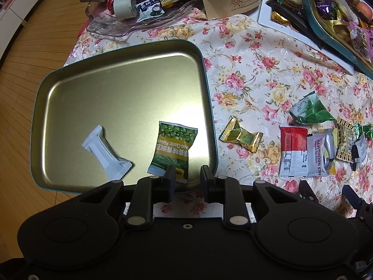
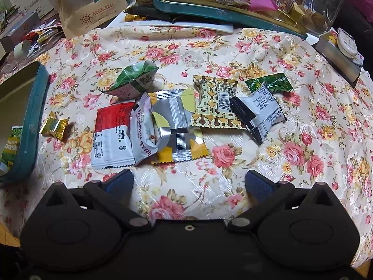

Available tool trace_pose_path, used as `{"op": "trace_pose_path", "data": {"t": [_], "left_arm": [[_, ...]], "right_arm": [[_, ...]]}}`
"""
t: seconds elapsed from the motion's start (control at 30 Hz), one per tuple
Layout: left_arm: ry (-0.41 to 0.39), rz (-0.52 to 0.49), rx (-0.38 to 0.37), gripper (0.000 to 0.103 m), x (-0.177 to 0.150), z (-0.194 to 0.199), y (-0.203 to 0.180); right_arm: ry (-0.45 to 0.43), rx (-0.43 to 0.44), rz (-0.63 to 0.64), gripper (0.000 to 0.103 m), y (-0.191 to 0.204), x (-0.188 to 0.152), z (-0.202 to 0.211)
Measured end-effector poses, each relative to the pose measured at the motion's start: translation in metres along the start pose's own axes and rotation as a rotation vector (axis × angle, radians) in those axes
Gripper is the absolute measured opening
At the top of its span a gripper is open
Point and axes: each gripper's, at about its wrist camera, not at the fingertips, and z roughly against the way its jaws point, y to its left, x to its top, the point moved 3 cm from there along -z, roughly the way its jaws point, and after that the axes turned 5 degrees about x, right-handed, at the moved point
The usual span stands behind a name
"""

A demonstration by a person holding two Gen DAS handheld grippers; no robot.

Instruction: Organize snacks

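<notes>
Snacks: loose wrapped packets in heap (image 2: 177, 126) mid floral tablecloth (image 2: 233, 46); green garlic-pea packet (image 1: 173, 149) and white stick sachet (image 1: 106, 154) already in teal-rimmed gold metal tin tray (image 1: 209, 93) at cloth's left edge. Left gripper (image 1: 187, 175) over tray's near rim, jaws narrowly parted, empty. Right gripper (image 2: 188, 182) spread wide, empty, just short of heap. Likely next: pinch single top packet by crimped edge, lift clear of neighbours, carry over tray rim.

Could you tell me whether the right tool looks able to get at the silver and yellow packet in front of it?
Probably yes: the right tool is open, and only bare tablecloth lies before the silver and yellow packet.
</notes>
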Motion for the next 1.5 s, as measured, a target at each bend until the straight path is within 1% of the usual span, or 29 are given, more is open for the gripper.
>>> {"op": "trace_pose_path", "data": {"t": [0.1,0.2,0.47,0.53,0.6,0.67,0.83,0.87,0.97,1.0,1.07,1.1,1.17,1.27,1.33,1.43,1.47,1.5], "left_arm": [[-0.001,-0.002,0.0,0.033,0.0,0.0,0.0],[-0.001,-0.007,-0.001,0.033,-0.001,0.001,-0.001],[0.004,-0.019,0.009,0.033,-0.002,-0.001,-0.004],[0.004,-0.023,0.009,0.033,-0.003,-0.001,-0.005],[0.004,-0.025,0.011,0.033,-0.002,-0.001,-0.005],[0.007,-0.024,0.01,0.033,-0.002,-0.001,-0.005],[0.006,-0.038,0.01,0.033,-0.003,-0.001,-0.009],[0.004,-0.041,0.01,0.033,-0.003,-0.001,-0.01],[-0.01,-0.043,-0.005,0.033,-0.003,0.003,-0.012],[-0.018,-0.043,-0.01,0.033,-0.003,0.005,-0.013],[-0.034,-0.043,-0.014,0.033,-0.002,0.009,-0.015],[-0.039,-0.044,-0.015,0.033,-0.002,0.011,-0.016],[-0.044,-0.047,-0.019,0.033,-0.002,0.012,-0.018],[-0.043,-0.058,-0.023,0.033,-0.004,0.013,-0.023],[-0.045,-0.066,-0.019,0.033,-0.005,0.013,-0.026],[-0.046,-0.074,-0.012,0.033,-0.005,0.013,-0.029],[-0.046,-0.073,-0.011,0.033,-0.005,0.013,-0.031],[-0.046,-0.074,-0.011,0.033,-0.005,0.014,-0.032]], "right_arm": [[-0.014,0.002,-0.002,0.103,0.0,-0.002,0.001],[-0.006,0.001,-0.006,0.103,0.0,-0.001,0.001],[0.133,-0.001,-0.017,0.103,-0.001,0.013,-0.006],[0.132,-0.006,-0.027,0.103,-0.001,0.012,-0.006],[0.111,-0.006,-0.025,0.103,-0.002,0.009,-0.004],[0.093,-0.004,-0.016,0.103,-0.001,0.007,-0.003],[0.082,0.01,0.007,0.103,-0.001,0.002,-0.001],[0.084,0.017,0.016,0.103,0.0,0.001,-0.002],[0.131,0.092,0.082,0.103,0.009,0.0,0.002],[0.139,0.107,0.087,0.094,0.011,0.001,0.004],[0.15,0.143,0.06,0.088,0.012,0.007,0.012],[0.14,0.159,0.038,0.088,0.011,0.01,0.018],[0.083,0.172,-0.015,0.088,0.006,0.018,0.034],[-0.045,0.132,-0.1,0.089,-0.008,0.039,0.064],[-0.101,0.128,-0.121,0.089,-0.018,0.052,0.079],[-0.156,0.138,-0.135,0.089,-0.032,0.07,0.099],[-0.185,0.143,-0.136,0.088,-0.035,0.073,0.105],[-0.222,0.13,-0.143,0.088,-0.039,0.076,0.113]]}}
